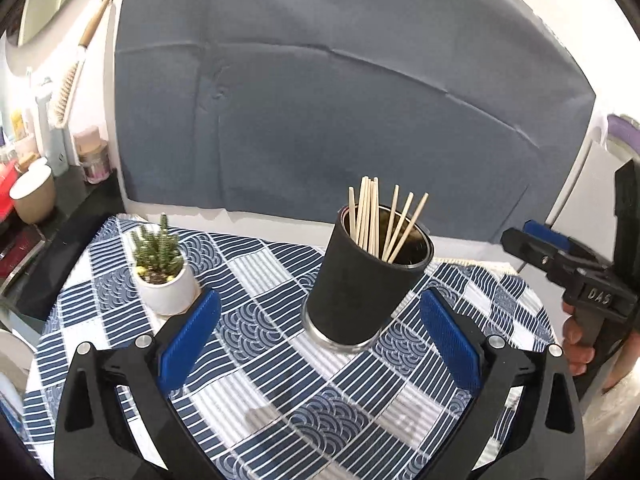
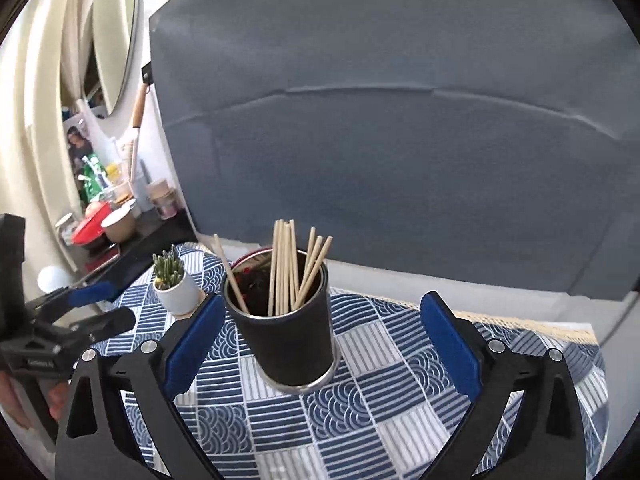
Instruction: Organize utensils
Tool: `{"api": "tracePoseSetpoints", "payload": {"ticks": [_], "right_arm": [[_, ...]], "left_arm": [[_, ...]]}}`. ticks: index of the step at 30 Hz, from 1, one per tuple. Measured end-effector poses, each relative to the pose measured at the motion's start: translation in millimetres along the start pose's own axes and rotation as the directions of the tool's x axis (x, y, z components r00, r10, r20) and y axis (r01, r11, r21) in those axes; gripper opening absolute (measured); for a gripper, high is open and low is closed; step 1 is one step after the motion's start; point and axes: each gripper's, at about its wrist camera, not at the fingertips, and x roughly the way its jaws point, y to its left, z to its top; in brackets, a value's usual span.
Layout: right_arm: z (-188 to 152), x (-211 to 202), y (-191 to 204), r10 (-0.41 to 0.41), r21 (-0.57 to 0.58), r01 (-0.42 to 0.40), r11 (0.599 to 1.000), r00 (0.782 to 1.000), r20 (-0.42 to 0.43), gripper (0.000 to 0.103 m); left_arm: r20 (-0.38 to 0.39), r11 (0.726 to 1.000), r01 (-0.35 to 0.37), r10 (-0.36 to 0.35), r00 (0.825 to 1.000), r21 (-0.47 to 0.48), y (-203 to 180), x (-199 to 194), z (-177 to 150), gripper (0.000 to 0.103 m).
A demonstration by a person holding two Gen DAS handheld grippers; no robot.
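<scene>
Chopsticks (image 2: 286, 266) upright in black holder (image 2: 286, 338) on patterned cloth (image 2: 400, 420), both grippers' fingers (image 1: 192, 338) wide, empty

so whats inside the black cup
The black cup holds a bunch of wooden chopsticks standing upright, tips fanned above the rim. Something dark with red shows inside, unidentifiable. The cup's wall hides the bottom.

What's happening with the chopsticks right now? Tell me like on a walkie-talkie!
Left hand-held gripper open, empty. Right hand-held gripper open, empty. Chopsticks standing in the black holder on the blue cloth. Small cactus pot beside holder, not blocking.
</scene>
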Motion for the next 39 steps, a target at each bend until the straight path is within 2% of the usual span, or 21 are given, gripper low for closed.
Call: {"api": "tracePoseSetpoints", "payload": {"ticks": [6, 13, 19, 25, 28, 30, 35, 39], "right_arm": [[-13.2, -37.6, 20.2, 0.007, 0.03, -0.007, 1.0, 1.0, 0.003, 0.095], [-35.5, -92.6, 45.8, 0.02, 0.027, -0.021, 0.999, 0.999, 0.031, 0.095], [-47.5, -137.2, 65.4, 0.0, 0.034, -0.002, 0.999, 0.998, 0.061, 0.095], [-66.6, -189.8, 94.1, -0.021, 0.051, 0.016, 0.999, 0.995, 0.093, 0.095], [-78.7, -210.4, 109.3, -0.042, 0.067, 0.036, 0.997, 0.995, 0.091, 0.095], [-90.7, -227.2, 124.9, -0.084, 0.091, 0.077, 0.993, 0.994, 0.076, 0.095], [-126.5, -266.1, 163.4, -0.172, 0.108, 0.166, 0.98, 0.984, 0.047, 0.095], [-161.0, -308.7, 197.2, -0.198, 0.129, 0.192, 0.973, 0.979, 0.039, 0.095]], "left_arm": [[-0.013, 1.0, -0.021, 0.021, 1.0, -0.013, 1.0, -37.4, -11.6, 0.097], [0.015, 1.0, -0.021, 0.021, 1.0, 0.013, -4.2, -91.2, -26.4, 0.097], [0.037, 0.998, -0.009, 0.006, 0.999, 0.069, -19.6, -134.9, -38.3, 0.097], [0.044, 0.998, -0.037, 0.034, 0.998, 0.058, -24.8, -178.5, -52.0, 0.097], [0.043, 0.996, 0.015, -0.019, 0.999, 0.083, -17.6, -199.8, -62.0, 0.097], [0.038, 0.996, 0.027, -0.031, 0.999, 0.089, -9.0, -215.7, -72.4, 0.097], [-0.023, 0.991, 0.013, -0.01, 1.0, 0.134, 4.9, -260.0, -115.2, 0.097], [0.014, 0.99, -0.024, 0.022, 1.0, 0.139, 12.7, -307.0, -151.6, 0.097]]}}
